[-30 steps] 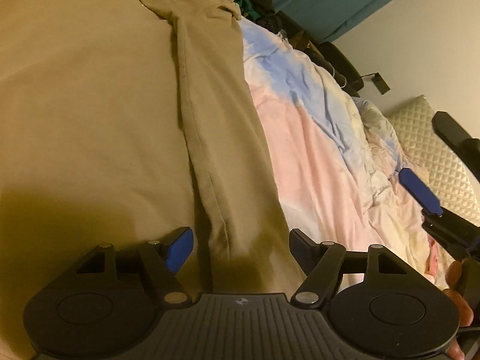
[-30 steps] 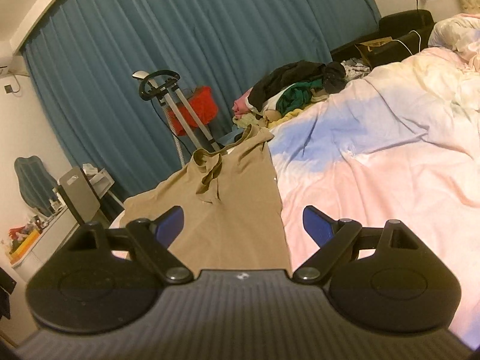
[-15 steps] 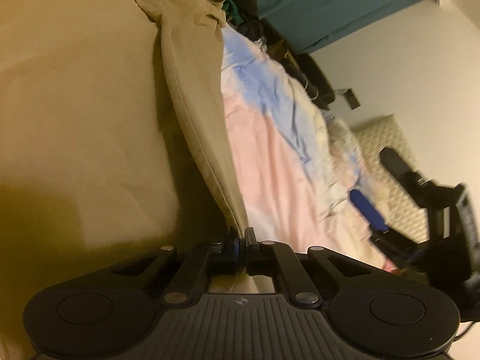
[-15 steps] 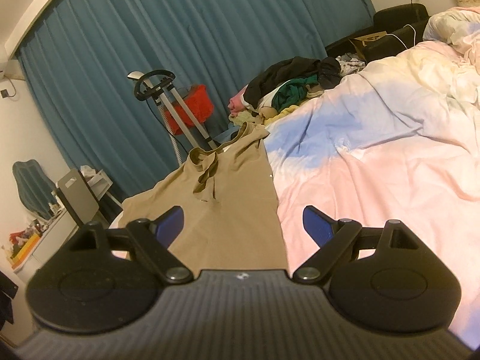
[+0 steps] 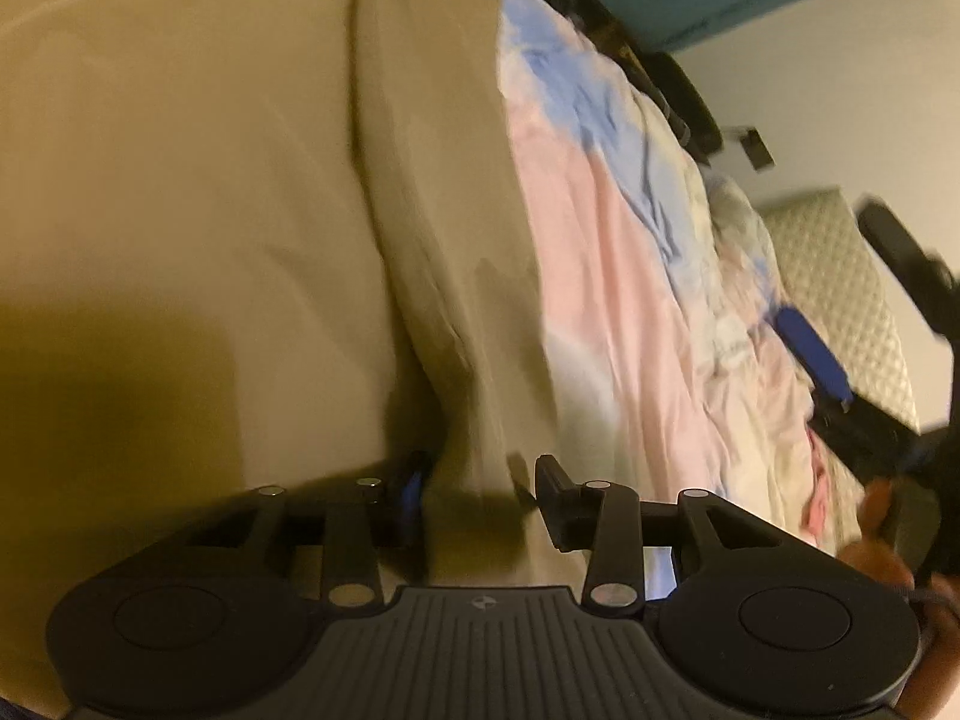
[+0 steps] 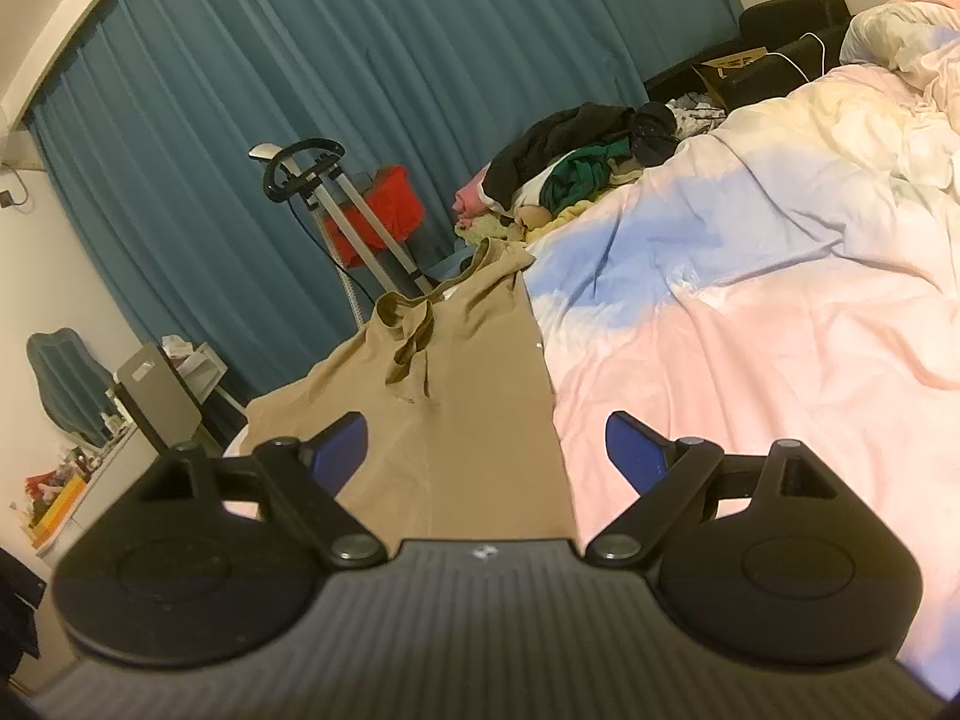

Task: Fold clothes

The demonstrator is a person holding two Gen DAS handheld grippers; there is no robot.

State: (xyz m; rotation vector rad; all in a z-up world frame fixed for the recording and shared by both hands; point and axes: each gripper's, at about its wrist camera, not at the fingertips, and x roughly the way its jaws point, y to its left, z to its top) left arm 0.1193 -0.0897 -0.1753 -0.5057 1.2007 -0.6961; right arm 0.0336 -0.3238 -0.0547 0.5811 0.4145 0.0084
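A tan shirt (image 5: 198, 192) lies flat on the bed, with its right side folded inward along a long strip (image 5: 438, 168). My left gripper (image 5: 480, 489) is open, its jaws standing on either side of the strip's near hem. In the right wrist view the same shirt (image 6: 456, 420) stretches away toward its collar. My right gripper (image 6: 486, 450) is open and empty, held above the shirt's near end. It also shows at the right edge of the left wrist view (image 5: 834, 372).
The bed has a pink, blue and cream duvet (image 6: 780, 312). A pile of dark and green clothes (image 6: 576, 162) sits at its far corner. A garment steamer stand (image 6: 336, 210), teal curtains (image 6: 420, 60) and a quilted headboard (image 5: 840, 300) surround the bed.
My left gripper was open, shut on the shirt's folded edge half a second ago, and has now opened again with the fabric lying between its jaws. The right gripper has barely moved.
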